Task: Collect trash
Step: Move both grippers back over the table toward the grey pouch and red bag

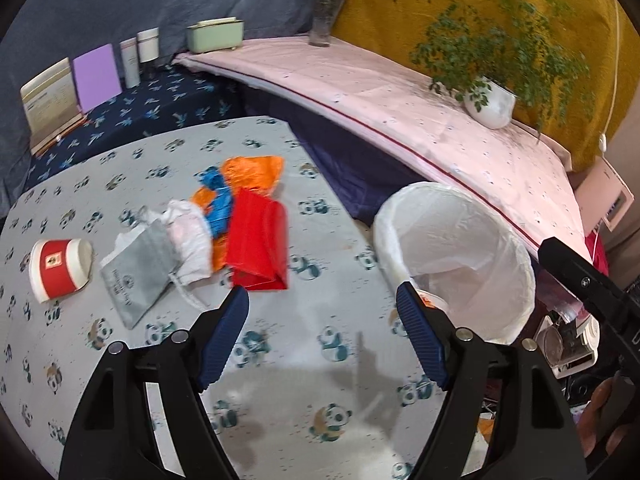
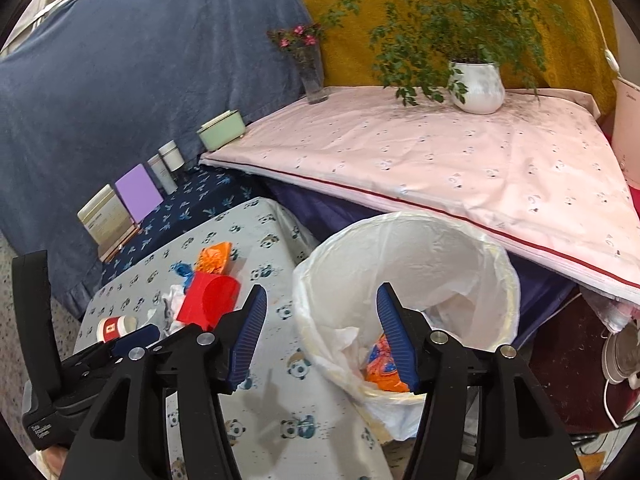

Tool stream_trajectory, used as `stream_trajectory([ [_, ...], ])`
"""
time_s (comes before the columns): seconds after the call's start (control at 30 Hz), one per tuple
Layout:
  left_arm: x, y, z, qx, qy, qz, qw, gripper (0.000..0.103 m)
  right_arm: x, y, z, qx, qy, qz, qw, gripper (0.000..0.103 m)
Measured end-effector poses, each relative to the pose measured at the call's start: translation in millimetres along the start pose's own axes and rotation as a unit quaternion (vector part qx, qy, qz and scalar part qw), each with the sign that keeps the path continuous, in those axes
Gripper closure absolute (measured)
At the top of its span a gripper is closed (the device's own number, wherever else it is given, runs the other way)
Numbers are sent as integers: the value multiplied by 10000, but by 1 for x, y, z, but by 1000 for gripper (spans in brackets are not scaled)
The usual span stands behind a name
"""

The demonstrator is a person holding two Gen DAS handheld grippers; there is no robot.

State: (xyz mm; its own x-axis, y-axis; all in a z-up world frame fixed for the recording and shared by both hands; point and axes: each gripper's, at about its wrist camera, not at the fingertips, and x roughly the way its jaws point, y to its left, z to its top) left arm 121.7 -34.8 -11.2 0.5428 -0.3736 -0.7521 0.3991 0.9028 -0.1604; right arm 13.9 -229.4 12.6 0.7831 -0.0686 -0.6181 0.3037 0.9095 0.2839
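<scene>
A pile of trash lies on the panda-print table (image 1: pixel 280 360): a red carton (image 1: pixel 258 246), orange wrapper (image 1: pixel 252 170), blue plastic (image 1: pixel 218 200), white crumpled bag (image 1: pixel 188 240), grey packet (image 1: pixel 138 272) and a red-and-white paper cup (image 1: pixel 60 268) on its side. My left gripper (image 1: pixel 322 312) is open and empty, hovering just short of the pile. A white-lined bin (image 1: pixel 456 256) stands at the table's right edge. My right gripper (image 2: pixel 322 316) is open and empty over the bin's (image 2: pixel 404 264) near rim; an orange wrapper (image 2: pixel 382 366) lies inside it. The red carton (image 2: pixel 208 300) shows to its left.
A pink-covered raised surface (image 1: pixel 400 96) behind holds a potted plant (image 1: pixel 490 102) and a flower vase (image 1: pixel 324 20). Boxes, a purple card (image 1: pixel 98 76) and a green container (image 1: pixel 216 34) stand along the back on a dark blue cloth. Appliances and cables sit low right (image 2: pixel 620 352).
</scene>
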Motion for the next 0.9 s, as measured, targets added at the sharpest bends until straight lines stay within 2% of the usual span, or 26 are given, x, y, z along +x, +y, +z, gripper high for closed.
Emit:
stream_trajectory([
  [0.17, -8, 34, -4, -273, -38, 168, 9995, 29, 8, 29, -3, -209, 104, 160, 9996, 47],
  [0.43, -19, 92, -13, -725, -95, 539, 9959, 20, 29, 75, -14, -531, 351, 381, 9972, 46],
  [0.9, -2, 163, -35, -1407, 280, 863, 9859, 19, 87, 127, -46, -911, 942, 451, 9903, 43],
])
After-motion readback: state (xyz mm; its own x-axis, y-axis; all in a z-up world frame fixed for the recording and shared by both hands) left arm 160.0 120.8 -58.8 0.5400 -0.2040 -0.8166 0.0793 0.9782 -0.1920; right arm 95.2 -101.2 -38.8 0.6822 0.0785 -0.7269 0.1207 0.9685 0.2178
